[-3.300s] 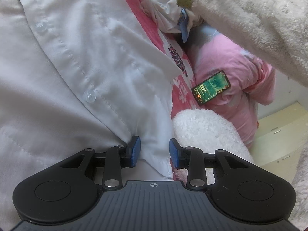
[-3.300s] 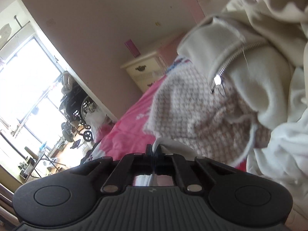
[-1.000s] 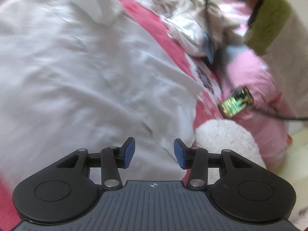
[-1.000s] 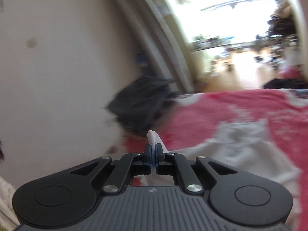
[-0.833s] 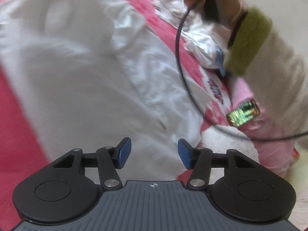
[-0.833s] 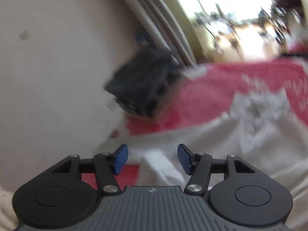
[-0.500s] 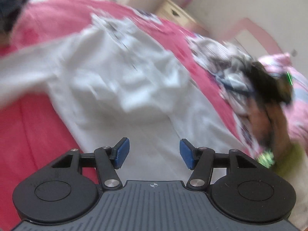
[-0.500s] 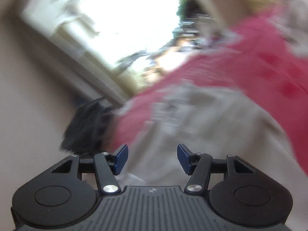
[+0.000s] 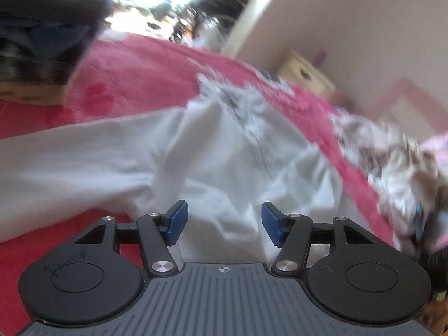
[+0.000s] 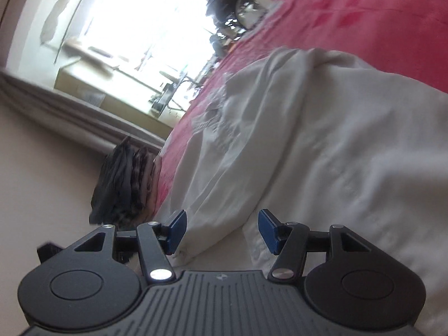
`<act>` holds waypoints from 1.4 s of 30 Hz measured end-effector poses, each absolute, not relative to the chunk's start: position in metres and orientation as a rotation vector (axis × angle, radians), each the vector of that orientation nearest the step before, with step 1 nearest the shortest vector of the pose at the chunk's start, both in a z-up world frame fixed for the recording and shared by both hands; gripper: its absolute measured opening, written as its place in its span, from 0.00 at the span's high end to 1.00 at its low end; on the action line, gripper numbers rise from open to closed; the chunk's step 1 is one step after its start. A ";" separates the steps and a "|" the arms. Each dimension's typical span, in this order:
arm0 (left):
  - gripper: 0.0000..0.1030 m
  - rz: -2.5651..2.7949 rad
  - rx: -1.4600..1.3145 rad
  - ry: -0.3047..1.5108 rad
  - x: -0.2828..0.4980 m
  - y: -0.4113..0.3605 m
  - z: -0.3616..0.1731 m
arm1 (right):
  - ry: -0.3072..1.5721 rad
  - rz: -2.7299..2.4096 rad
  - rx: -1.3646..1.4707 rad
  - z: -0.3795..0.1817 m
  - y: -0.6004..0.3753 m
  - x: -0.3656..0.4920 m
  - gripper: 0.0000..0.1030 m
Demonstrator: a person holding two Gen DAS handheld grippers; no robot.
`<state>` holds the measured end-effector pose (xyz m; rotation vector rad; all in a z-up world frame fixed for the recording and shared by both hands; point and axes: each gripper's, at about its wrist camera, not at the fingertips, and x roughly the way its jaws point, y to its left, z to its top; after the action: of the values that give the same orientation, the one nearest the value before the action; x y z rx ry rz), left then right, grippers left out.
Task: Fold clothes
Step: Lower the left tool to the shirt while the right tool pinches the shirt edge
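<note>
A white button shirt [image 9: 224, 151] lies spread on the red bedspread [image 9: 134, 84], one sleeve reaching out to the left. My left gripper [image 9: 224, 226] hovers over the shirt's near part, blue pads apart, nothing pinched. In the tilted right wrist view the same white shirt [image 10: 322, 145] fills the right side. My right gripper [image 10: 221, 231] stands open low over the shirt's edge, with cloth lying below the gap and no pad pressing on it.
A dark stack of folded clothes [image 9: 44, 28] sits at the bed's far left, seen also as the dark stack [image 10: 123, 179] by the wall. A crumpled patterned pile [image 9: 392, 162] lies right of the shirt. A cream nightstand [image 9: 305, 72] stands by the wall. A bright window [image 10: 145, 33] lies beyond.
My right gripper let go of the white cloth it was pinching, opened, dropped low and rolled. My left gripper opened a little wider and swung toward the shirt's far end.
</note>
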<state>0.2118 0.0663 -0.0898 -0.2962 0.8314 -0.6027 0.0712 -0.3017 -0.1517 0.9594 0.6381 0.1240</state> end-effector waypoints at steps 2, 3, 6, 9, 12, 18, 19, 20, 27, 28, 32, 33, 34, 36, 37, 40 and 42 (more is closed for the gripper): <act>0.44 -0.587 -0.352 0.801 0.218 0.073 -0.092 | 0.662 0.122 0.915 -0.151 -0.296 0.072 0.41; 0.43 -0.579 -0.377 0.788 0.222 0.076 -0.093 | 0.670 0.117 0.884 -0.148 -0.295 0.069 0.41; 0.43 -0.569 -0.408 0.759 0.228 0.087 -0.099 | 0.659 0.115 0.765 -0.135 -0.282 0.059 0.41; 0.43 -0.563 -0.410 0.748 0.229 0.101 -0.108 | 0.623 0.149 0.560 -0.108 -0.260 0.057 0.41; 0.43 -0.550 -0.478 0.743 0.234 0.118 -0.111 | 0.611 0.223 0.376 -0.085 -0.228 0.074 0.41; 0.42 -0.540 -0.616 0.738 0.244 0.143 -0.116 | 0.654 0.471 -0.010 -0.068 -0.137 0.152 0.39; 0.42 -0.539 -0.635 0.738 0.246 0.146 -0.117 | 0.675 0.501 -0.082 -0.070 -0.125 0.165 0.38; 0.42 -0.536 -0.644 0.741 0.247 0.148 -0.118 | 0.699 0.510 -0.138 -0.074 -0.116 0.178 0.38; 0.42 -0.541 -0.663 0.748 0.250 0.149 -0.117 | 0.894 0.524 -0.455 -0.116 -0.066 0.230 0.39; 0.42 -0.545 -0.657 0.746 0.249 0.149 -0.117 | 0.912 0.489 -0.470 -0.119 -0.065 0.235 0.39; 0.42 -0.562 -0.621 0.751 0.248 0.142 -0.116 | 1.010 0.475 -0.280 -0.124 -0.085 0.264 0.47; 0.42 -0.565 -0.611 0.754 0.248 0.140 -0.117 | 1.031 0.495 -0.229 -0.125 -0.091 0.269 0.53; 0.42 -0.567 -0.605 0.755 0.247 0.140 -0.116 | 1.055 0.521 -0.175 -0.125 -0.097 0.274 0.64; 0.42 -0.578 -0.604 0.757 0.247 0.139 -0.116 | 1.096 0.592 -0.032 -0.122 -0.117 0.283 0.87; 0.42 -0.586 -0.607 0.758 0.247 0.139 -0.116 | 1.101 0.635 0.032 -0.118 -0.128 0.287 0.91; 0.42 -0.620 -0.629 0.767 0.249 0.138 -0.117 | 1.135 0.854 0.211 -0.107 -0.161 0.295 0.92; 0.42 -0.632 -0.627 0.776 0.250 0.136 -0.119 | 1.202 1.018 0.304 -0.107 -0.176 0.302 0.92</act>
<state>0.2502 0.1361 -0.1189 -0.6272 0.7757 -0.6324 0.3017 -0.1756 -0.1066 0.3043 1.2018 1.0184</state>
